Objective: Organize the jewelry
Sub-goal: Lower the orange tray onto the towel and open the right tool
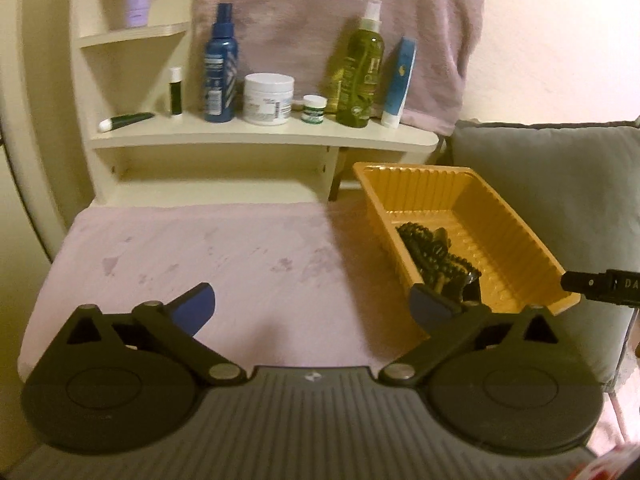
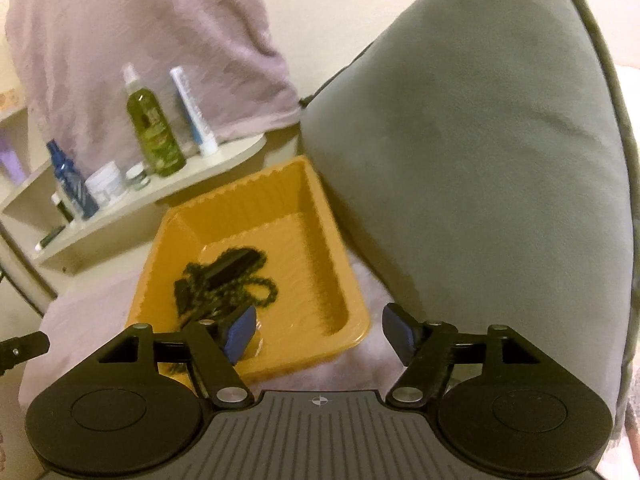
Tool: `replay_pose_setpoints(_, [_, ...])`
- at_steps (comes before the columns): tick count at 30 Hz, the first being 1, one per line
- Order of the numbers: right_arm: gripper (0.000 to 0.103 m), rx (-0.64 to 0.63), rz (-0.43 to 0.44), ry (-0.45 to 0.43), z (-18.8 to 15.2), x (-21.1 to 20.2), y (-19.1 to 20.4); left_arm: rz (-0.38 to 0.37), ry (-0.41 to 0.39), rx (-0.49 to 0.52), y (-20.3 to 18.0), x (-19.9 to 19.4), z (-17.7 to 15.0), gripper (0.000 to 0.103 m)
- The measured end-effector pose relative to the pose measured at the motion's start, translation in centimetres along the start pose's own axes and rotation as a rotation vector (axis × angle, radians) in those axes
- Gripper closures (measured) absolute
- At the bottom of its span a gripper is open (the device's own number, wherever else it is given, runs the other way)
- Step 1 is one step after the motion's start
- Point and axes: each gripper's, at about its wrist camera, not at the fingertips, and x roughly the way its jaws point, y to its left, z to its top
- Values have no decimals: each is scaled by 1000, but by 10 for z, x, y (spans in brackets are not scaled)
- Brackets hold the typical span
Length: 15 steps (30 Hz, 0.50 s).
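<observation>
Dark beaded necklaces heaped in ribbed yellow plastic tray; left gripper and right gripper apart, empty. No loose jewelry visible outside.

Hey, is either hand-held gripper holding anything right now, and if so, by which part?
Nothing is held. The left hand-held gripper and right hand-held gripper are both open and empty; the dark beaded jewelry lies in the yellow tray.

Cream wall, white shelf, grey cushion.
</observation>
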Motion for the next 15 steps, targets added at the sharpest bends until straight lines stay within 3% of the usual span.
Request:
replay_pose_setpoints(5, [29,-7,-2,50,2,-5,16,28,16,-45,8,-15,-8,0])
replay_pose_setpoints(10, [21,-54,27,76,3,-16,36,66,29,-72,9,-31,-12,0])
replay_pose_setpoints(15, [20,-111,73,115,-2,-24,57,93,42,-83,6,-46,-13,0])
